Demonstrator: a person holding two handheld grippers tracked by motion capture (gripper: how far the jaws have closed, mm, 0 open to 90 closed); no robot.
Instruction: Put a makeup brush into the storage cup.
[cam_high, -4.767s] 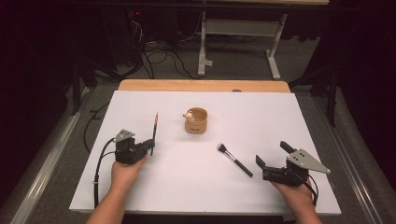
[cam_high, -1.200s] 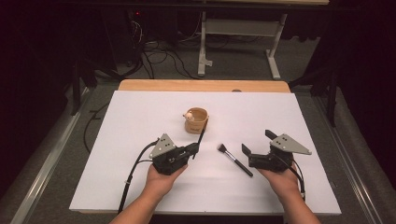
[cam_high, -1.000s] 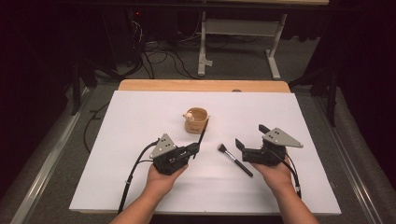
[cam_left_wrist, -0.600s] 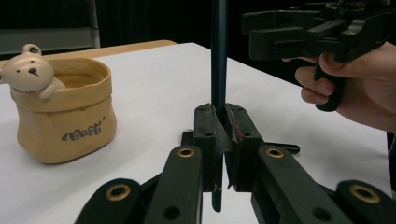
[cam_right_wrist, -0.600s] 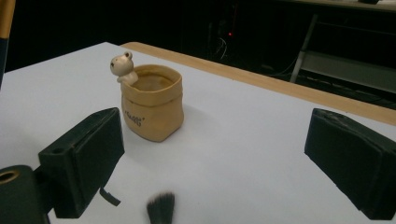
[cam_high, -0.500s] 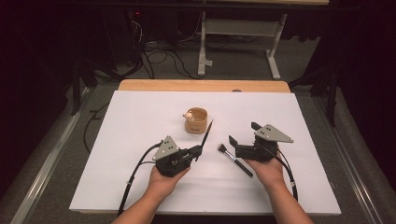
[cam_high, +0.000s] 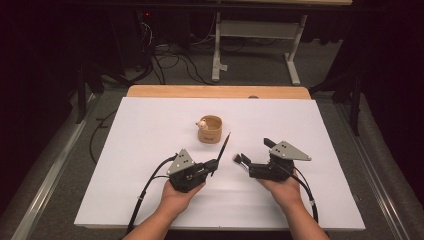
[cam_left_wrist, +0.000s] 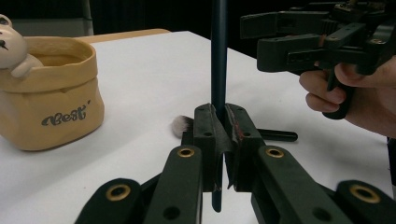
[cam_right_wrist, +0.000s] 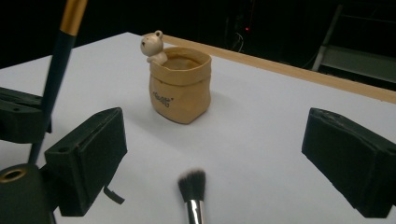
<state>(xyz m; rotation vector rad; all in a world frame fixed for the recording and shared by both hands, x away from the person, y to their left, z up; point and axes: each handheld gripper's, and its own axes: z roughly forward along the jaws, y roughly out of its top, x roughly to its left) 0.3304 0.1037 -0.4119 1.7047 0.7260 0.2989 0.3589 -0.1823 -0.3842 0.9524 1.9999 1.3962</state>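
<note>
Brush (cam_right_wrist: 192, 191) flat mid-worktop, framed between wide-open right gripper (cam_right_wrist: 224, 163); left gripper (cam_left_wrist: 219, 135) clamped on upright pencil (cam_left_wrist: 218, 56). Best lowered squarely over handle before closing, clear of beige pot (cam_high: 210, 129).

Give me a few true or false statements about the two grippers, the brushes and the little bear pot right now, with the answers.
1. The left gripper is shut on a thin dark brush. True.
2. The right gripper is clamped on the makeup brush. False: its jaws stand wide open on either side of the brush, which lies on the table.
3. The bear pot holds a brush. False: nothing sticks out of it.
4. The makeup brush's bristles point toward the pot. True.
5. The thin brush lies flat on the table. False: it is held in the air, pointing up.
</note>
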